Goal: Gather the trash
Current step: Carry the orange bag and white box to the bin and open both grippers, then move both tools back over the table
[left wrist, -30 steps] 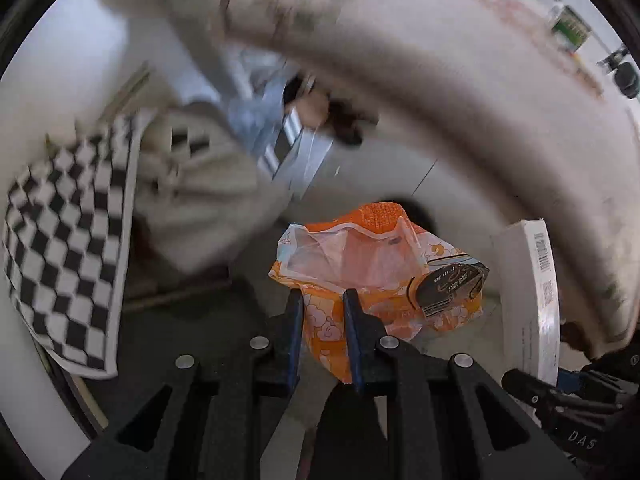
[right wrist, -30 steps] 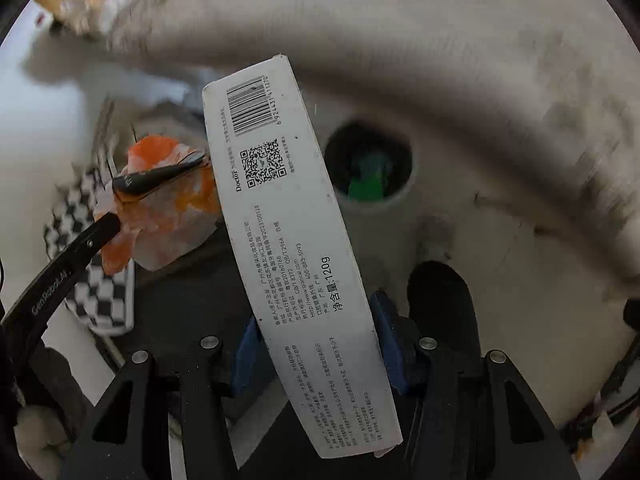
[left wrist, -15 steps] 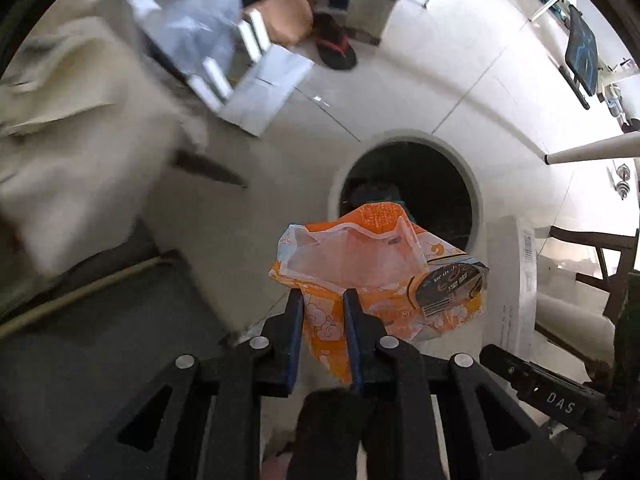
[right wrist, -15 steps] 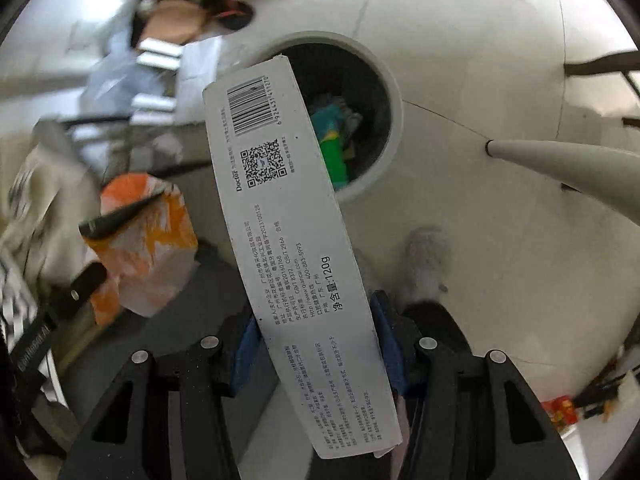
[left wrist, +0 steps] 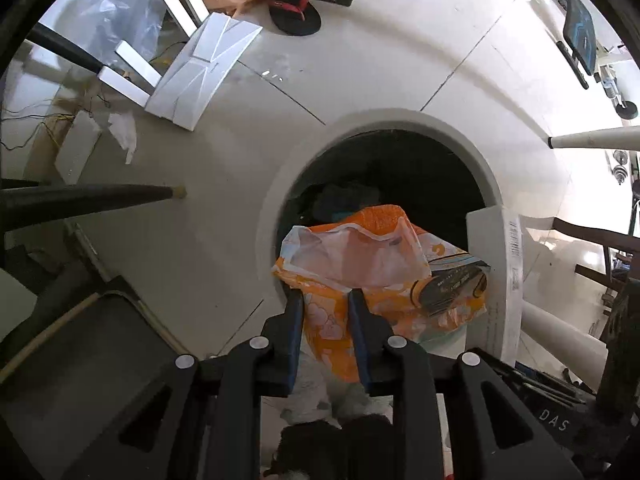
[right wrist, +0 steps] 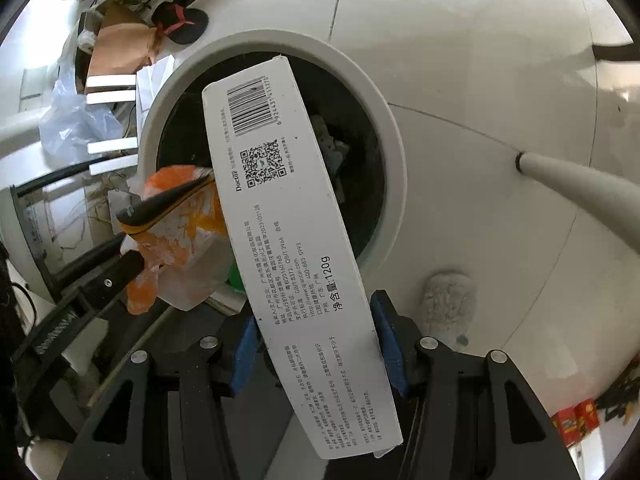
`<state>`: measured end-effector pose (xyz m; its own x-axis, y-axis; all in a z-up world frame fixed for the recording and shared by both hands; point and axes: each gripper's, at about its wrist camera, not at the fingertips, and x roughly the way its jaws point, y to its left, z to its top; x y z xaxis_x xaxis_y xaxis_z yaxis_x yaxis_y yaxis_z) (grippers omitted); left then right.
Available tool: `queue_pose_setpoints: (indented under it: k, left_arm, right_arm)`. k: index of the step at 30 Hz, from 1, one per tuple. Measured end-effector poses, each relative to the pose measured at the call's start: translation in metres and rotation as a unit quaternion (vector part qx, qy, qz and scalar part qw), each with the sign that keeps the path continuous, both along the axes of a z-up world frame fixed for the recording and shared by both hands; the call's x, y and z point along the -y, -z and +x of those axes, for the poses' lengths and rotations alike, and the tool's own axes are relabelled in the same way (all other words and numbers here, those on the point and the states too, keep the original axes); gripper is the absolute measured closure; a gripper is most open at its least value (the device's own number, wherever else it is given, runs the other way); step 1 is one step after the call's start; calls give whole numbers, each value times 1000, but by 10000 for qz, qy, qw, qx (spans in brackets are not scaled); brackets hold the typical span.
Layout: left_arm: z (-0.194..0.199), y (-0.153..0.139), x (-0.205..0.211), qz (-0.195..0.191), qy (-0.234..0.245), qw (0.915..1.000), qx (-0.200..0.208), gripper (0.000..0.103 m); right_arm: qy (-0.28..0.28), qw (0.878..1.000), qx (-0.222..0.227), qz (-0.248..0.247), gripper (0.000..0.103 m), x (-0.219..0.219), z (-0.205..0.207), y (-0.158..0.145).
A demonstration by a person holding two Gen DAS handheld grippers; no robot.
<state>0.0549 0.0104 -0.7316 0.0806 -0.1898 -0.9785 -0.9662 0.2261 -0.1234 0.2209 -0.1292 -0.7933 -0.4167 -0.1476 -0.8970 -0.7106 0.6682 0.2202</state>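
My left gripper (left wrist: 323, 300) is shut on an orange snack bag (left wrist: 372, 272), held over the near rim of a round white trash bin (left wrist: 384, 120) lined in black, with trash inside. The bag also shows in the right wrist view (right wrist: 176, 236). My right gripper (right wrist: 314, 320) is shut on a long white toothpaste box (right wrist: 288, 220) with a barcode, held above the bin (right wrist: 372, 92). The box's edge shows in the left wrist view (left wrist: 500, 280), right of the bag.
Flattened white cardboard (left wrist: 204, 64), a plastic bag (right wrist: 76, 120), brown paper and a black-and-red sandal (left wrist: 294, 8) lie on the pale tiled floor beyond the bin. A black furniture leg (left wrist: 92, 200) stands left; a white table leg (right wrist: 576, 188) stands right.
Both grippers swung away from the checkered cloth and table area and down over the bin. The bin now appears much larger and closer. Both still hold their items.
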Motion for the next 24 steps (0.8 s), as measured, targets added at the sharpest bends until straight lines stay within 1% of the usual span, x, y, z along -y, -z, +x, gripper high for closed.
queue_pose_setpoints:
  k: [1, 2, 3, 4, 5, 7, 8, 9, 11, 15, 20, 24]
  left_arm:
    - [-1, -2, 0, -6, -7, 10000, -47, 72]
    - [-3, -6, 1, 26, 1, 10000, -94, 51]
    - [-6, -10, 1, 85, 2, 9999, -132, 37]
    - [-9, -14, 2, 165, -7, 9997, -190, 18]
    - [-14, -19, 5, 220, 4, 9994, -252, 12]
    - [-23, -28, 12, 262, 12, 9990, -353, 11]
    - [-27, -32, 15, 306, 28, 9987, -417, 7]
    - [-30, -40, 19, 418, 74, 9977, -524, 6]
    - [-35, -53, 29, 602, 175, 9957, -689, 5]
    - [-45, -76, 48, 759, 292, 9927, -888, 5]
    - [-62, -103, 63, 808, 221, 9923, -915, 5]
    - [-72, -131, 73, 870, 130, 9923, -870, 5]
  right_arm:
    - [-23, 10000, -18, 24, 42, 0, 1, -1]
    - [-41, 10000, 9, 51, 34, -2, 0, -2]
    - [-59, 9999, 73, 101, 16, -2, 1, -5]
    - [-113, 9997, 189, 146, 4, -1, 0, -10]
    - [-201, 9990, 345, 207, 3, -1, 0, -17]
    - [-399, 9964, 700, 265, 3, -1, -6, -29]
    - [-469, 9950, 832, 289, 3, -1, -9, -35]
    - [-569, 9927, 1019, 309, 3, 0, -13, -42]
    - [-676, 9901, 1186, 324, 3, 3, -20, -53]
    - [-841, 9852, 1456, 346, 3, 11, -34, -74]
    - [-941, 9803, 1676, 444, 3, 21, -48, -108]
    - [-979, 9761, 1850, 589, 3, 28, -59, -143]
